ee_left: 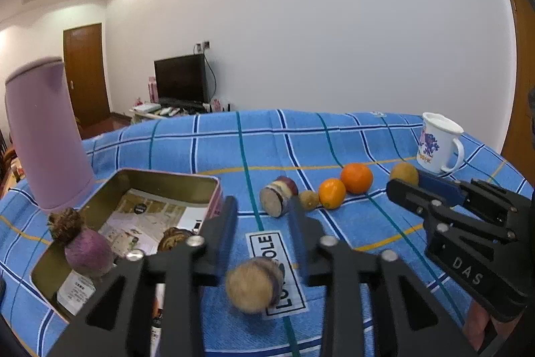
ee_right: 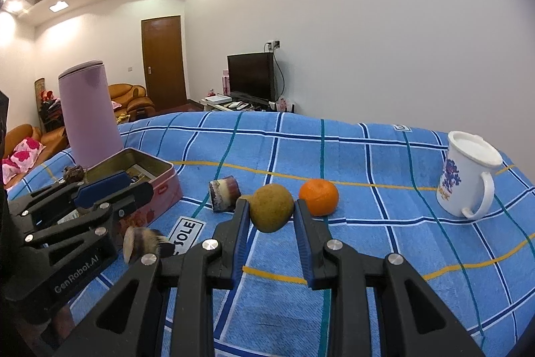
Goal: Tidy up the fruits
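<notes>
From the left wrist view, the left tool [ee_left: 262,216] is seen spread wide, with nothing held. A blurred round brown piece [ee_left: 254,285], tan on its cut face and dark at its rim, is seen just below the gap between the fingers; whether it rests on the blue checked cloth [ee_left: 351,143] or is in the air cannot be told. The open tin [ee_left: 127,223] lies to the left of this tool, so any drop there calls for a leftward move. A purple root [ee_left: 88,251] with a shaggy top sits at the tin's near left wall, and a dark lump [ee_left: 174,238] lies inside. Ahead, a row is laid out: a cut cylinder [ee_left: 279,194] on its side, its long axis pointing toward the camera, a small brown fruit [ee_left: 308,199], a small orange [ee_left: 331,193] and a larger orange [ee_left: 356,178]. The right tool [ee_left: 403,181] is seen at the far right against a yellow-brown fruit [ee_left: 404,173].

From the right wrist view, the right tool [ee_right: 271,211] is seen straddling the yellow-brown fruit [ee_right: 271,211], a finger at each flank; full clamping cannot be told, but contact appears made on both sides. The fruit is roundish, dull and speckled. This fruit is judged nearer the right tool, with the tin [ee_right: 147,176] well to the left. A white mug [ee_right: 468,176] stands apart on the right.
</notes>
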